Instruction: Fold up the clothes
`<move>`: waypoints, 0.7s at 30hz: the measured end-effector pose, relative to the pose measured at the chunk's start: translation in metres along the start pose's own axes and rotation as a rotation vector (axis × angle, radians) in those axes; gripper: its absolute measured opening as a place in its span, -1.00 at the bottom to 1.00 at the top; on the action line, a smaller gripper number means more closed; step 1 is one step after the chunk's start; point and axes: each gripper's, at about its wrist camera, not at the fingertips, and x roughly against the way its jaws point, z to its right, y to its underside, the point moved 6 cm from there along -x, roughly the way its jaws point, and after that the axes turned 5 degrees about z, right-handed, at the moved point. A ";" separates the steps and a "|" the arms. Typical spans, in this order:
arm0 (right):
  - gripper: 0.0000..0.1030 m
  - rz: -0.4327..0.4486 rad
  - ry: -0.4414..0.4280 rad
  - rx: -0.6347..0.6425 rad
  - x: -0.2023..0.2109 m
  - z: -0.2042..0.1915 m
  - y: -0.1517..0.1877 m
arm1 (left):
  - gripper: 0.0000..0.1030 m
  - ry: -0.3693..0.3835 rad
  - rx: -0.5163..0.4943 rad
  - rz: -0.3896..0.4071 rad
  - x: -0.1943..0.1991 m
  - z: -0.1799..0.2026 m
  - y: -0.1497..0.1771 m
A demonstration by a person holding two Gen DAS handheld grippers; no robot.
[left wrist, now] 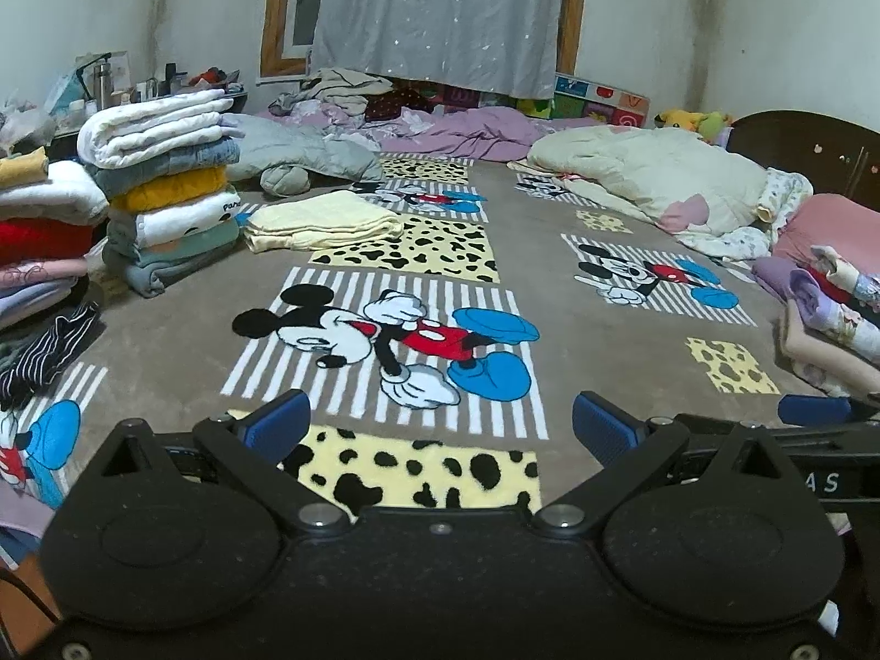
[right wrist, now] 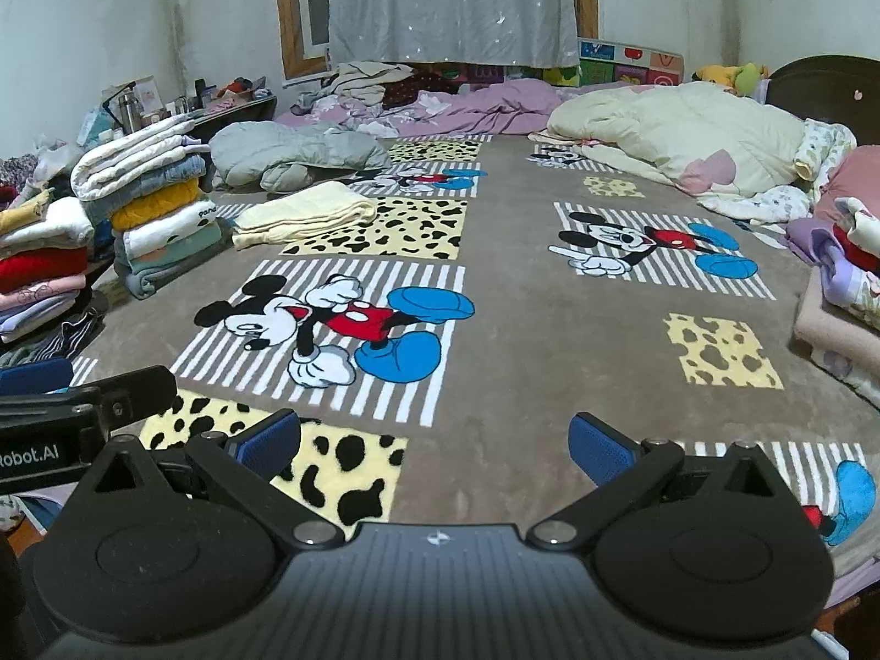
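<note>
Bed blanket (left wrist: 181,341), brown with cartoon mice and spotted squares, fills everything ahead of both sets of fingers; its middle is bare, probably kept free as the folding surface.

Quilts next: a cream quilt (right wrist: 687,132) bunched far ahead and right of the fingers, a purple one (right wrist: 495,99) along the far edge under the curtain (right wrist: 456,0), a grey one (right wrist: 291,151) far ahead and left. All pushed to the margins, likely to leave the centre free.

Clothes: a folded stack (left wrist: 165,176) ahead and left of the left fingers, white on top, then denim, yellow, white, green. Outboard of it a second stack (left wrist: 44,236) with a red layer. These already lie folded, squared so they can pile. A single folded cream piece (left wrist: 324,225) lies flat just right of the stack, ahead of the left fingers. Another pile (right wrist: 847,275), looser, sits ahead and right of the right fingers; a striped garment (left wrist: 49,346) lies crumpled left of the left fingers, unfolded.

Left gripper (left wrist: 440,429): blue pads wide apart, nothing between them, low over the near edge. Right gripper (right wrist: 434,443): same, pads spread, empty, side by side with the left.

Fits either between garments or finished; can't tell which.
</note>
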 end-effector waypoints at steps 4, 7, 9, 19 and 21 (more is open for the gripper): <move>0.99 0.006 0.003 0.005 0.000 0.001 0.001 | 1.00 0.002 -0.002 0.003 -0.004 -0.004 -0.003; 0.99 0.010 0.005 0.009 0.000 0.002 0.002 | 1.00 -0.009 -0.032 0.031 0.001 0.002 -0.001; 0.99 0.012 0.006 0.012 0.000 0.003 0.002 | 1.00 -0.010 -0.035 0.034 0.003 0.006 -0.001; 0.99 -0.002 0.002 -0.002 0.000 0.006 0.002 | 1.00 -0.009 -0.033 0.023 -0.001 0.003 0.003; 1.00 -0.001 0.003 -0.002 0.000 0.006 0.001 | 1.00 -0.007 -0.033 0.022 -0.001 0.003 0.003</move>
